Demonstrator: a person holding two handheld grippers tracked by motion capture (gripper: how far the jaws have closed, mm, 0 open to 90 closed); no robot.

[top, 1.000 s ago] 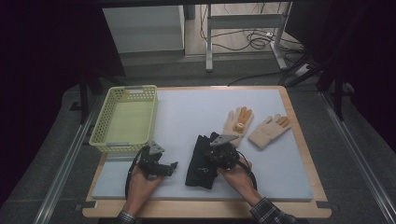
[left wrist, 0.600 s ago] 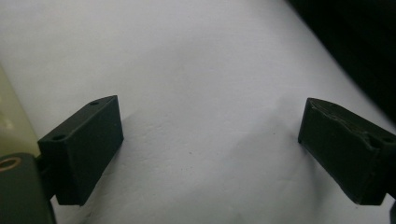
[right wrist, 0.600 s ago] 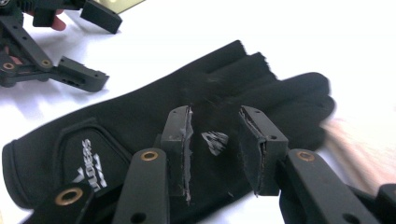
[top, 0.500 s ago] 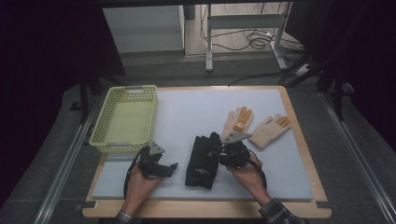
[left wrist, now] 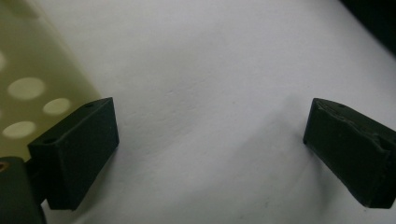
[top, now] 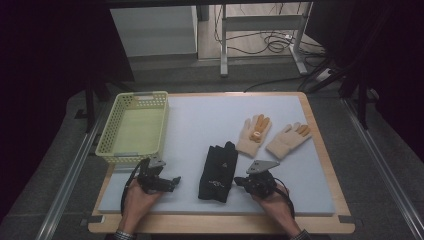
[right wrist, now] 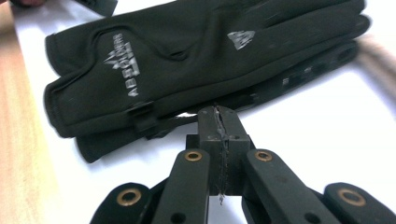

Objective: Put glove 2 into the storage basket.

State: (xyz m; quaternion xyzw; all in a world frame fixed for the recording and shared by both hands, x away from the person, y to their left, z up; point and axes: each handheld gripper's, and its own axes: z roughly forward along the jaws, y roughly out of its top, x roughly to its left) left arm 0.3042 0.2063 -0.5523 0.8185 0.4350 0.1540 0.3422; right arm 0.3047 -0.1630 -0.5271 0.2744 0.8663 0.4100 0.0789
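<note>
At the bottom of the high view the person's two hands rest on the near edge of the white mat (top: 310, 195). The right gripper (top: 241, 181), low and right of centre, now sits just off the right edge of the black gloves (top: 217, 170); a second ago it was over the gloves and seemed to be on them, and it has since drawn back toward the lower right. In the right gripper view its jaws are pressed together with nothing between them, their tips just short of the gloves' (right wrist: 187, 65) near edge, which fills the upper part of that frame as a stacked pair, one lying on the other.

The left gripper (top: 175, 180), at the lower left of the high view, has barely shifted. In the left gripper view its jaws stand wide apart over bare mat, with the pale perforated wall of the yellow basket (left wrist: 28, 79) at the left edge.

The black gloves lie flat in the lower middle of the high view, fingers pointing up the frame, and look straighter than before. I judge the pairing or tidying of this pair is finished and the right hand has let go.

Further up and to the right lie the two cream gloves (top: 272, 137), side by side but apart and splayed, probably the next pair to handle. The basket (top: 150, 97) stands at the left middle, apparently with nothing in it.
</note>
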